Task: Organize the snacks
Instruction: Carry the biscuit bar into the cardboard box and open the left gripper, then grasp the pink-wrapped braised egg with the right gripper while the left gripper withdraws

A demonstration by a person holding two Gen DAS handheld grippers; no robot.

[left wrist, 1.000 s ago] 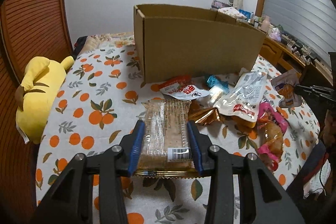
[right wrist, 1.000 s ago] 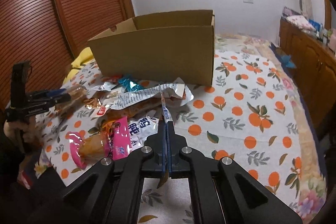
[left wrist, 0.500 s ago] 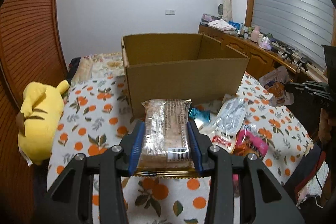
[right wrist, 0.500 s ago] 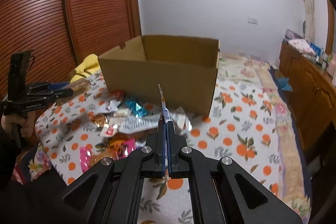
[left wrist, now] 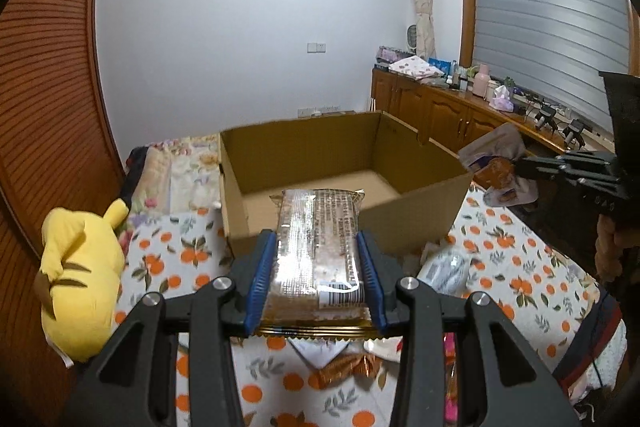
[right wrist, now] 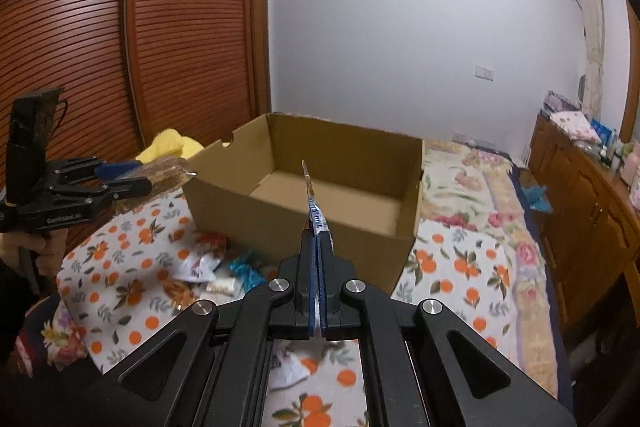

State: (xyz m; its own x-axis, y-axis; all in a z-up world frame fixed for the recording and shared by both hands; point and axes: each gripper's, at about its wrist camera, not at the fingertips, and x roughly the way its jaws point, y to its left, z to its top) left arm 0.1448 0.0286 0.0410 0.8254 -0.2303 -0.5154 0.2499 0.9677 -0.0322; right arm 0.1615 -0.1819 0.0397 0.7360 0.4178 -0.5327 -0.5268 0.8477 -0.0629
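My left gripper (left wrist: 316, 247) is shut on a clear-wrapped biscuit pack (left wrist: 318, 239), held in the air in front of the near wall of an open, empty cardboard box (left wrist: 420, 203). My right gripper (right wrist: 318, 239) is shut on the edge of a flat snack packet (right wrist: 312, 199), also raised before the box (right wrist: 280, 215). In the left wrist view the right gripper (left wrist: 568, 167) carries that packet (left wrist: 496, 163) at the box's right side. The left gripper (right wrist: 132, 183) with the biscuits shows at the left of the right wrist view.
Loose snack packets (right wrist: 216, 267) lie on the orange-print bedspread (left wrist: 520, 267) below both grippers. A yellow plush toy (left wrist: 80, 267) lies at the left by the wooden wardrobe (right wrist: 120, 27). A wooden sideboard (right wrist: 592, 195) runs along the right.
Both grippers have risen with their snacks and now look down into the open box. The snack pile has dropped low in both views.
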